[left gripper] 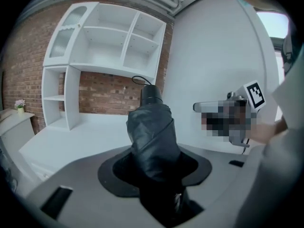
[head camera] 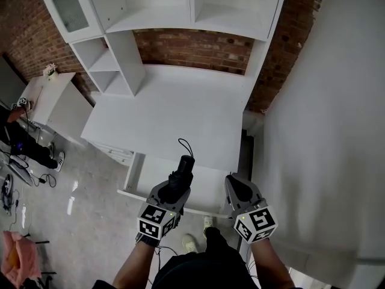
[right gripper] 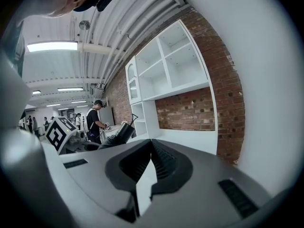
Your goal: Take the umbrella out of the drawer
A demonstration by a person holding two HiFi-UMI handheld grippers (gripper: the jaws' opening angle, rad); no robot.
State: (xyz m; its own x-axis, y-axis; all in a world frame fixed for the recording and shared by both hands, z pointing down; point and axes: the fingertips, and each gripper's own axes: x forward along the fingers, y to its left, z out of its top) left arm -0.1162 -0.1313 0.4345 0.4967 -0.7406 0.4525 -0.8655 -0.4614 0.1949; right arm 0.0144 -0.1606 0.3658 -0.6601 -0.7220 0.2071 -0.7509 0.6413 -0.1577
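Note:
A black folded umbrella (head camera: 182,172) sticks up and forward out of my left gripper (head camera: 178,182), which is shut on its fabric body; its handle with a thin strap loop (head camera: 185,144) points toward the desk. In the left gripper view the umbrella (left gripper: 152,137) fills the gap between the jaws of that gripper (left gripper: 154,175). It hangs above the open white drawer (head camera: 207,188) under the desk top (head camera: 174,113). My right gripper (head camera: 232,180) is just right of it, shut and empty (right gripper: 151,148), with its marker cube (left gripper: 255,94) showing in the left gripper view.
A white hutch with open shelves (head camera: 180,5) stands on the desk against a brick wall (head camera: 192,47). A white wall (head camera: 325,131) runs close on the right. A small white cabinet (head camera: 54,101) and a person (head camera: 18,134) are at the far left.

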